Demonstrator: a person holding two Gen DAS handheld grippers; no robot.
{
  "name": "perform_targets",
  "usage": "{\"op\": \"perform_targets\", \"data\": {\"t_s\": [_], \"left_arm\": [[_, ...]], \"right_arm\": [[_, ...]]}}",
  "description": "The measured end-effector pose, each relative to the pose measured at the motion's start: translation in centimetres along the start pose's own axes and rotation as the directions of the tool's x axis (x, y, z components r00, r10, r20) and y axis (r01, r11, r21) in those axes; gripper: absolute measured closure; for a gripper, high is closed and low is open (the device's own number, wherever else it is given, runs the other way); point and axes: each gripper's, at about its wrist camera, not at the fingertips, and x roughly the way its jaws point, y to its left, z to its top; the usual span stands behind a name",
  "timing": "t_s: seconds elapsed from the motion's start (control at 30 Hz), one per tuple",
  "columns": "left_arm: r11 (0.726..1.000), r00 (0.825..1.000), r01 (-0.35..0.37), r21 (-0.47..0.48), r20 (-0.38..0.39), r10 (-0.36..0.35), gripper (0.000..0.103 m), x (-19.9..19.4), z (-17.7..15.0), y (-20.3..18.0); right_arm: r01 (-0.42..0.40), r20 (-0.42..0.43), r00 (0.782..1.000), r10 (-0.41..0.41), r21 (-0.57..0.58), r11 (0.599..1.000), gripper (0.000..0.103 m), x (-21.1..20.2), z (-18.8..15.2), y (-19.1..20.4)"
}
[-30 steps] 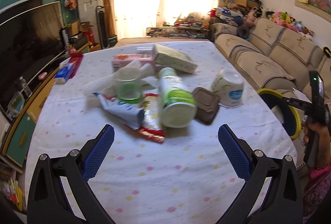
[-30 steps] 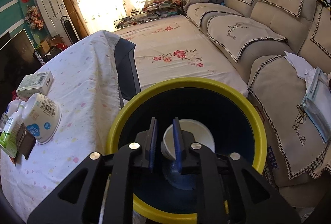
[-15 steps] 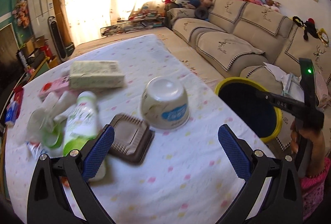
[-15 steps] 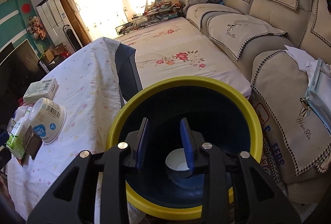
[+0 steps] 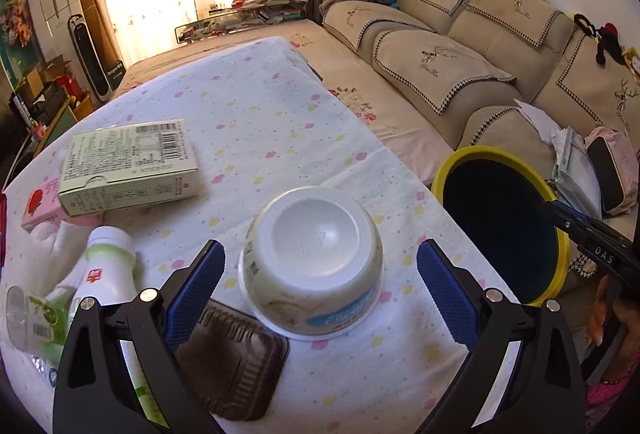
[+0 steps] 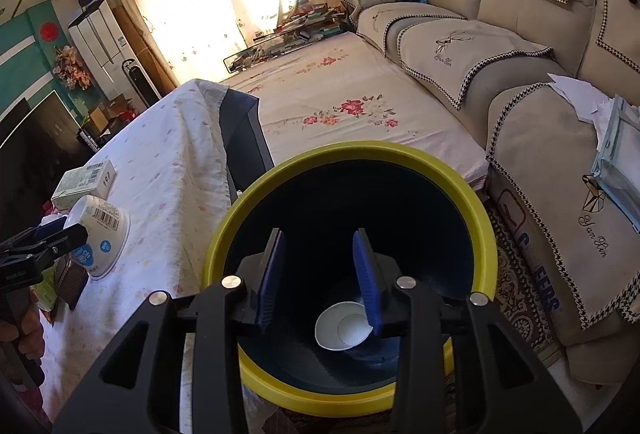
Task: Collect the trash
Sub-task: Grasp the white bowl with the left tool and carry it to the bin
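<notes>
1. Sunlit through pale curtains, your living room is showing a table (image 5: pixel 280 121) draped in a white cloth dotted with pastel spots, with a beige sofa (image 5: pixel 460 45) running along its far side.
2. You are holding the left gripper (image 5: pixel 320 270) over an upturned white bowl (image 5: pixel 314 258), a round plastic tub with a blue label near its rim, sitting mouth-down on the cloth.
3. Its jaws are standing wide and closing slightly, one ribbed blue pad on each side of the bowl, neither pressing on it.
4. Just beside the bowl, a dark brown ribbed plastic tray (image 5: pixel 232 358) is lying flat, partly under your left finger.
5. Further left, a white bottle with a green label (image 5: pixel 108 274) is lying on its side, and a pale green cardboard box (image 5: pixel 128 161) with a barcode is resting partly on a pink carton (image 5: pixel 40 205).
6. You are hanging the right gripper (image 6: pixel 320 286) above the round bin (image 6: pixel 344 157), which has a glossy yellow rim and a dark blue inside and is standing on the floor off the table's edge.
7. Its jaws are opening with nothing between the pads; a white paper cup (image 6: pixel 344 326) is lying tilted on the bin's bottom.
8. Papers and a pink pouch (image 5: pixel 612 169) are lying on the sofa seat behind the bin.
</notes>
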Motion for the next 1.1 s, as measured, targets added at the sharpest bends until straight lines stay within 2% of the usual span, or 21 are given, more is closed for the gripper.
{"op": "perform_targets", "data": {"t_s": [0.3, 0.37, 0.5, 0.7, 0.8, 1.1], "left_arm": [[0.997, 0.997, -0.064, 0.048, -0.035, 0.065, 0.016, 3.3, 0.7, -1.1], [0.995, 0.996, -0.077, 0.057, -0.045, 0.08, 0.02, 3.9, 0.7, -1.2], [0.995, 0.996, -0.078, 0.059, -0.048, 0.081, 0.02, 4.7, 1.1, -1.0], [0.996, 0.997, -0.072, 0.054, -0.039, 0.074, 0.021, 4.1, 1.2, -1.0], [0.994, 0.997, -0.08, 0.073, -0.004, 0.08, 0.021, 2.8, 1.5, -1.9], [0.985, 0.997, 0.034, 0.17, 0.057, -0.044, 0.021, -1.3, 2.8, -8.5]], "right_arm": [[-0.005, -0.014, 1.0, 0.005, 0.011, 1.0, 0.069, 0.6, -0.3, -0.3], [-0.004, -0.018, 1.0, 0.005, 0.014, 1.0, 0.068, 0.7, -0.3, -0.4], [-0.009, -0.029, 1.0, 0.009, 0.014, 1.0, 0.069, 1.0, -0.4, -0.4], [-0.026, -0.021, 0.999, 0.026, 0.013, 1.0, 0.069, 0.5, -0.5, -0.5], [-0.025, 0.003, 1.0, 0.025, 0.022, 0.999, 0.069, -0.4, -0.3, -1.0], [0.044, 0.078, 0.996, -0.049, 0.059, 0.997, 0.069, -3.9, -0.4, -3.8]]}}
